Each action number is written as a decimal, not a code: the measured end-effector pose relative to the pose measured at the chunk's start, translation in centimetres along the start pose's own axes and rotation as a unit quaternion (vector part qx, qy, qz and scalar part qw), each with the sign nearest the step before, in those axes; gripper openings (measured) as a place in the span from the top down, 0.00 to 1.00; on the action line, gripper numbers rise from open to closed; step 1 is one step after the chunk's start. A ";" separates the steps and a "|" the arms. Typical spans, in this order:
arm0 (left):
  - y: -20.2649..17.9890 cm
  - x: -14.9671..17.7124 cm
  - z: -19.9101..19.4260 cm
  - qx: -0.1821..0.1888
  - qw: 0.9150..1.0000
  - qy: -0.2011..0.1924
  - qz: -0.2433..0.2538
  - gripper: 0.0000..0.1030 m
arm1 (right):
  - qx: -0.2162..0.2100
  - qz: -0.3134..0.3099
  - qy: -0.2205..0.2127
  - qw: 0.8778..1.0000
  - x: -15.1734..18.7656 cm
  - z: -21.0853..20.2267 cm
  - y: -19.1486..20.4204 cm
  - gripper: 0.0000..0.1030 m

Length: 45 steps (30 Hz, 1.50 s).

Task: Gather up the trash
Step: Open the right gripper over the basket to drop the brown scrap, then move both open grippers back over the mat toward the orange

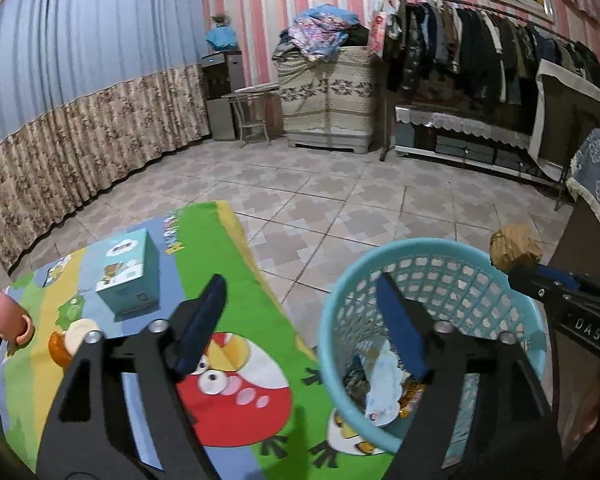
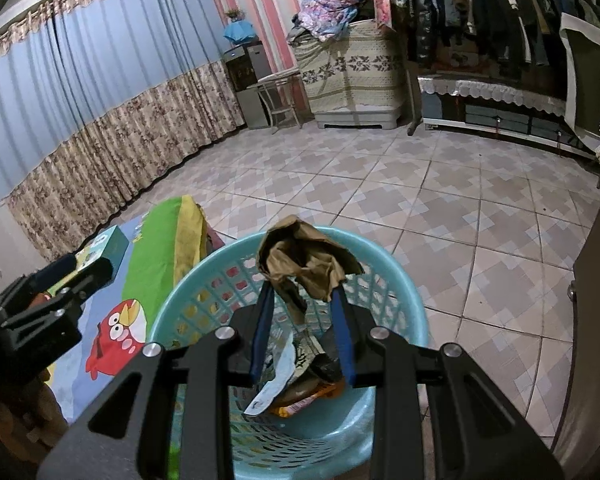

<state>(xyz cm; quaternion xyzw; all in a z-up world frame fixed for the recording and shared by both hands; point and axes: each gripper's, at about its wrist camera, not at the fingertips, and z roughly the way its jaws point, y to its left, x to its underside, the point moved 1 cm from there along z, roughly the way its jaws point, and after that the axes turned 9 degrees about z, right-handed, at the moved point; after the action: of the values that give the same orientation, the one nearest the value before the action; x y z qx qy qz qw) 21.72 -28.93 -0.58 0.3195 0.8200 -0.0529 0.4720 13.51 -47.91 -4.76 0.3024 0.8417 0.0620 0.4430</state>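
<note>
A light blue plastic basket stands on the tiled floor beside the cartoon-bird cloth. Wrappers and paper scraps lie in its bottom. My left gripper is open with nothing between its blue fingers; one finger is over the cloth, the other over the basket. My right gripper is shut on a crumpled brown paper wad, held above the basket's mouth. In the left wrist view the wad sticks out of the right gripper at the basket's right rim.
A teal carton stands on the bird-print cloth, with a pink toy and an orange-and-white object at its left end. A dark cabinet stands right of the basket. Tiled floor stretches ahead to a clothes rail.
</note>
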 end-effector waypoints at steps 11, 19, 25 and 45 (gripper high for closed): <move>2.9 0.3 -1.1 -0.027 0.999 -0.010 -0.023 0.08 | 0.009 -0.011 0.031 0.999 1.0 2.1 2.0 0.41; 4.6 1.3 -1.6 -0.041 0.998 -0.010 -0.037 0.05 | 0.011 -0.009 0.019 1.000 0.9 2.0 2.2 0.15; 6.4 1.8 -2.5 -0.049 0.997 -0.013 -0.053 0.05 | 0.019 -0.018 0.008 1.000 0.6 1.8 3.0 0.11; 9.8 6.4 -3.3 -0.063 0.995 0.019 -0.070 0.05 | 0.019 -0.046 -0.027 0.998 1.2 1.1 6.3 0.04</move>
<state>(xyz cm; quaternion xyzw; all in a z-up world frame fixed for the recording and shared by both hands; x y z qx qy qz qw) 22.66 -16.89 -1.85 0.2324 0.8509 -0.0281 0.4703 16.69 -42.26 -3.90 0.2732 0.8436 0.0172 0.4619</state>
